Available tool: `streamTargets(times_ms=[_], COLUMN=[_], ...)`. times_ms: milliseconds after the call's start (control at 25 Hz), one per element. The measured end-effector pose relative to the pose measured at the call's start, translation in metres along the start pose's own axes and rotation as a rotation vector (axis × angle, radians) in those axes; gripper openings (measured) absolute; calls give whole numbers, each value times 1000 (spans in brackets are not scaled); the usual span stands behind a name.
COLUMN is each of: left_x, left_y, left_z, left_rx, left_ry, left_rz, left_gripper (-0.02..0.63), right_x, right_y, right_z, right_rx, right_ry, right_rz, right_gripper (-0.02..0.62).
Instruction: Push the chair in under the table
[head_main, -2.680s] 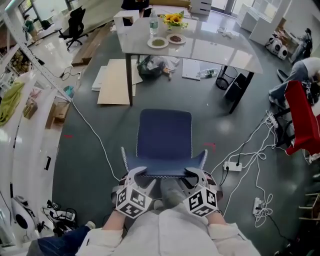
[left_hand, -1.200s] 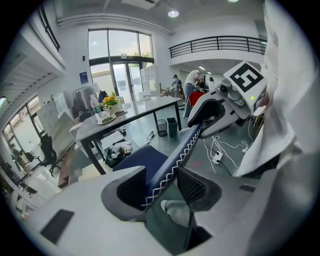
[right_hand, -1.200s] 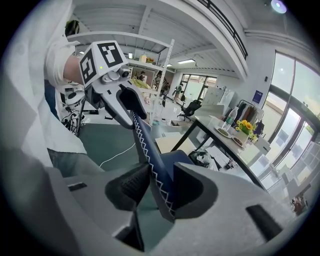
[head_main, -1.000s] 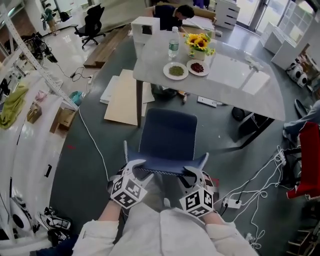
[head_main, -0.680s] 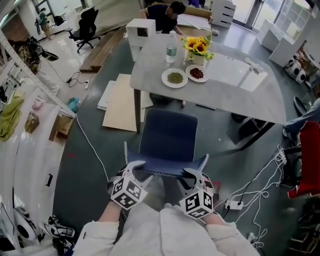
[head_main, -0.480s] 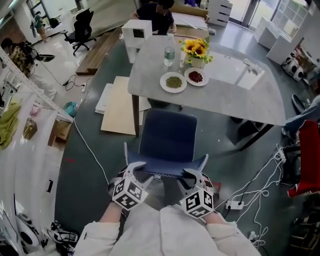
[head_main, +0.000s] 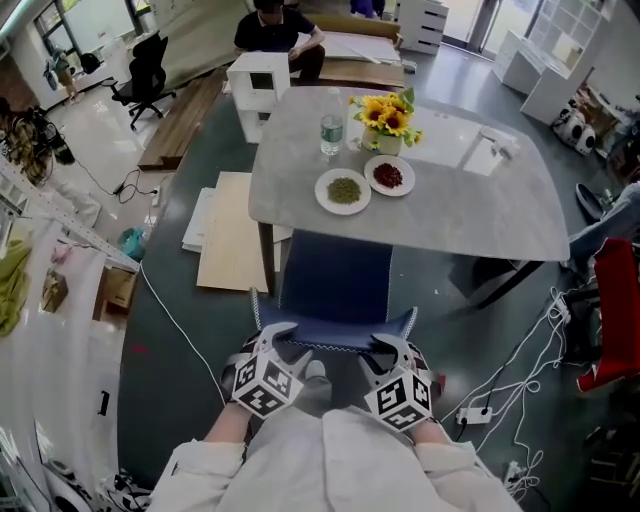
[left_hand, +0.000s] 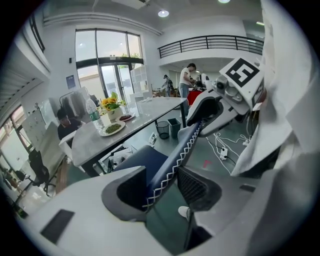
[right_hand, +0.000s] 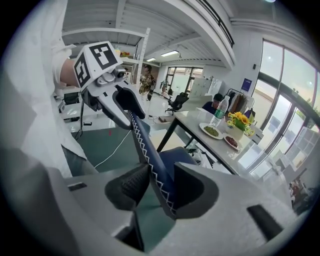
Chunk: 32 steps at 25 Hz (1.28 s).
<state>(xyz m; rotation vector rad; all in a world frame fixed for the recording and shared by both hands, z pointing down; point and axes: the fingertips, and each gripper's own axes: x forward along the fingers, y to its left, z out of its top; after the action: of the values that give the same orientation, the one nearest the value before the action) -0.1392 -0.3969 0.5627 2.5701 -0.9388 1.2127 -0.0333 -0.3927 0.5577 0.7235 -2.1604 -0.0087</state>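
You stand behind a blue chair (head_main: 335, 285), looking steeply down on it. Its front edge is tucked under the near edge of the grey counter (head_main: 480, 210). The rest of the seat and the back are on your side.

Your left tongs (head_main: 280, 338) are set wide over the top left of the chair's back. The back crosses between the pads at a slant and touches both.

Your right tongs (head_main: 385, 345) are about half open and clamp the top right of the back, with both pads pressed on the stitched edge.

On the counter stand two plates (head_main: 343, 190), a bottle (head_main: 330, 132) and sunflowers (head_main: 383, 115).
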Motion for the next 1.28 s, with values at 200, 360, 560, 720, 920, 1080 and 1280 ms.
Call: streamTargets(times_ms=[200, 360, 560, 720, 920, 1080, 1280], left_x=[14, 24, 33, 42, 51, 57, 57], left_y=[31, 54, 75, 91, 104, 114, 114], left_z=[9, 17, 24, 30, 39, 45, 46], left_rx=[28, 50, 78, 97, 109, 121, 129], left_ry=[-9, -18, -28, -40, -48, -55, -60], left_rz=[-18, -29, -41, -41, -44, -42, -36], left_gripper=[199, 196, 195, 193, 192, 190, 190], right_x=[21, 33, 47, 57, 64, 70, 70], right_y=[-25, -44, -61, -75, -92, -103, -104], right_z=[12, 20, 28, 33, 36, 38, 38], right_rx=[28, 48, 71, 78, 86, 91, 74], right_ry=[11, 20, 29, 27, 31, 31, 22], right_rz=[-22, -46, -74, -95, -114, -126, -127], right_gripper=[135, 135, 135, 137, 140, 141, 141])
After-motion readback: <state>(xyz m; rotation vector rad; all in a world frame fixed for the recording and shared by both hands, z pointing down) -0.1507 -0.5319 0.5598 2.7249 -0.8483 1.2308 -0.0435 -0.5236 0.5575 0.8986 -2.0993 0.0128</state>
